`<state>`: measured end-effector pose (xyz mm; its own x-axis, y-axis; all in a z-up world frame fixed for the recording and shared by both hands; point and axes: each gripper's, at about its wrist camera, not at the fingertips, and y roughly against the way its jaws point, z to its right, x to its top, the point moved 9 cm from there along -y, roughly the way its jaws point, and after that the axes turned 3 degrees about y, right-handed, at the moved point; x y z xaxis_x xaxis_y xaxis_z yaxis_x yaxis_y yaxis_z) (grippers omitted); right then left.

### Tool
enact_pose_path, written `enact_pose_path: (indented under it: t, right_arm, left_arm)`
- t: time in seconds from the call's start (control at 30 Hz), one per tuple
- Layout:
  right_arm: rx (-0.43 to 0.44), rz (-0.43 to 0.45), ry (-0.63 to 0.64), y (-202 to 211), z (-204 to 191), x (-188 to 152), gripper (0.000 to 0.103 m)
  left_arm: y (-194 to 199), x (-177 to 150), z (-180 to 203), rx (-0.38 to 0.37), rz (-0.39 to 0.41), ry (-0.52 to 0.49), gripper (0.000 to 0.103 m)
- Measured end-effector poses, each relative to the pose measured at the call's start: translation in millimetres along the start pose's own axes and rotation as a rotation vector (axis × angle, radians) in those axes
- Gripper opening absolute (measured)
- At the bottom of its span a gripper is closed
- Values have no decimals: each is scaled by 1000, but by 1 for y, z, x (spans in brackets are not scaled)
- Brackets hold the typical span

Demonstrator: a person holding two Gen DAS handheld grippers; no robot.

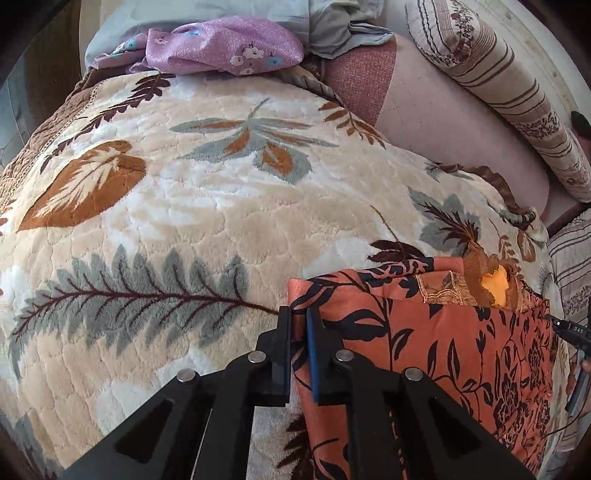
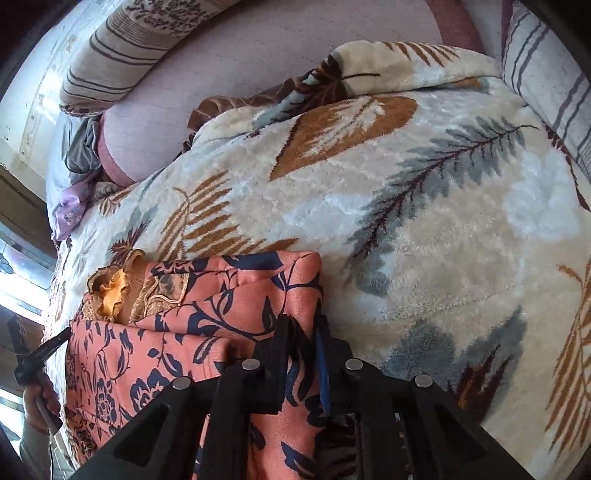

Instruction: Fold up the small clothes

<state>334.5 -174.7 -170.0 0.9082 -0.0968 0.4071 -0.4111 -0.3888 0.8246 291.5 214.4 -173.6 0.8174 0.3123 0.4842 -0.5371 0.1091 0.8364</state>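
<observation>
An orange garment with a dark floral print (image 1: pixel 436 332) lies partly folded on a cream leaf-patterned blanket (image 1: pixel 184 206). Its neckline has gold lace and a yellow lining (image 1: pixel 496 288). My left gripper (image 1: pixel 298 317) is shut on the garment's left edge near a folded corner. In the right wrist view my right gripper (image 2: pixel 303 325) is shut on the garment's (image 2: pixel 207 325) right edge below its far right corner. Each gripper shows at the edge of the other's view: the right gripper's tip (image 1: pixel 565 326) and the left gripper (image 2: pixel 40 354).
A purple flowered cloth (image 1: pixel 221 48) and grey clothes (image 1: pixel 332 33) lie at the far end of the bed. A striped bolster pillow (image 1: pixel 517 88) lies along the right side, with a pink mattress (image 1: pixel 443 118) beneath. Another striped pillow (image 2: pixel 546 74) sits by the blanket.
</observation>
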Motion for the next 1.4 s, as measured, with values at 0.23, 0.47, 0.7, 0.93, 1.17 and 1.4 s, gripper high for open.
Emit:
enact_pose_path:
  t: [0.23,0.47,0.7,0.93,1.17,1.4]
  right_arm:
    - [87,75,-56,17,2,7,93]
    - [-38,29,97,7,-24,6,8]
    - [-146,15,68,-19,1,5,20]
    - [-15,139,-128,37,25,-3,93]
    - [186,-9,-131,108,10,-123,93]
    - [251,-237,-142,145,6,-276,90]
  left_arm:
    - [6,5,-2,-57,53,38,84]
    - [11,15,3,-2,61,-12,3]
    - [-26,6,-1,76,16,-66,8]
    - [23,5,-15,60,103,-2,55]
    - [111,-91,-14,-118,32,9,78]
    - [155,-228,-18,-173,-149,30,78]
